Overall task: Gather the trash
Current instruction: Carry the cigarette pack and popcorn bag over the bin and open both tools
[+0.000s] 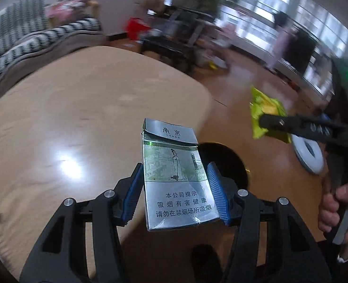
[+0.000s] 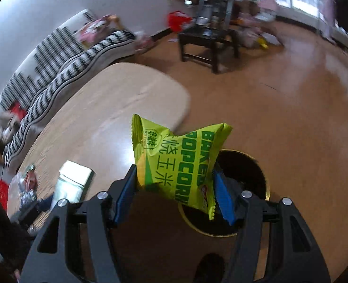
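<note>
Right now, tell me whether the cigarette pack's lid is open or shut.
Open: the cigarette pack in the left gripper has its flip-top lifted, leaving a gap.

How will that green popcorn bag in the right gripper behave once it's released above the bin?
The popcorn bag looks like crinkly film, so probably light and floppy. Puffed between the right gripper pads, it may spring back and drift on the way into the bin.

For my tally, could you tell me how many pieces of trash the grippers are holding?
2: a cigarette pack in the left gripper, a popcorn bag in the right gripper.
</note>
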Action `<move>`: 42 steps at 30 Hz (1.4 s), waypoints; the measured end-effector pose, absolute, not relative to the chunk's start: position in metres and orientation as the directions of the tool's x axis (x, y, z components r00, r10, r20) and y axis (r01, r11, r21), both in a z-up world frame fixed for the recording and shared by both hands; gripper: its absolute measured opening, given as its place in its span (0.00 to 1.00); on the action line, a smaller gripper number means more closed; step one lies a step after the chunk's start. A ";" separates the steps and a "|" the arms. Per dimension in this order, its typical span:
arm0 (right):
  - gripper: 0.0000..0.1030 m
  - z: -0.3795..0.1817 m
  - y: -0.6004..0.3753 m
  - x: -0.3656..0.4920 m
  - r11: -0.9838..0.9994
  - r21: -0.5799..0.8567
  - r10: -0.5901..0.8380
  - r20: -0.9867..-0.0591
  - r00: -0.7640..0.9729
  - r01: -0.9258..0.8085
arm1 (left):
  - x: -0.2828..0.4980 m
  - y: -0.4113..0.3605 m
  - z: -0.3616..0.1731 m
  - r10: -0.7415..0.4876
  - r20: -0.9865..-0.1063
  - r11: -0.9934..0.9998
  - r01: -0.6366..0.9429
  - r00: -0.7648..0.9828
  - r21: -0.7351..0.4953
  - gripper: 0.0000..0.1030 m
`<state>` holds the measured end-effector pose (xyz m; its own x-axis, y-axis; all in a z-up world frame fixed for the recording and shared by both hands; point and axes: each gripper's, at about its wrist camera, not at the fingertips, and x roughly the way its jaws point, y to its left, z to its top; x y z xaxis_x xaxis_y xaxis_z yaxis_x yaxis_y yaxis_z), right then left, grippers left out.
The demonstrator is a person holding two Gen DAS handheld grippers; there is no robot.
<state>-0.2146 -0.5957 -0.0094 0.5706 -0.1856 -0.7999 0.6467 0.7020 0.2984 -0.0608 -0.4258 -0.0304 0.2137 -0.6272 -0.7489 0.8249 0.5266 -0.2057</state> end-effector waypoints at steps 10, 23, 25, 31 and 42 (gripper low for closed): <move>0.59 -0.031 -0.641 -0.257 0.606 0.326 -0.189 -0.828 0.529 0.726 | -0.102 -0.503 -0.072 -0.617 -0.784 0.422 0.872 0.074 -0.250 0.52; 0.60 -0.032 -0.644 -0.257 0.605 0.315 -0.193 -0.833 0.519 0.731 | -0.094 -0.529 -0.085 -0.607 -0.793 0.433 0.860 0.055 -0.271 0.52; 0.60 -0.032 -0.645 -0.257 0.601 0.319 -0.193 -0.832 0.520 0.733 | -0.094 -0.528 -0.084 -0.606 -0.793 0.434 0.860 0.060 -0.267 0.52; 0.60 -0.032 -0.646 -0.256 0.599 0.318 -0.194 -0.833 0.519 0.735 | -0.096 -0.525 -0.085 -0.604 -0.795 0.437 0.860 0.061 -0.265 0.52; 0.81 -0.032 -0.654 -0.260 0.571 0.334 -0.197 -0.831 0.520 0.750 | -0.099 -0.531 -0.087 -0.599 -0.799 0.409 0.875 0.044 -0.258 0.70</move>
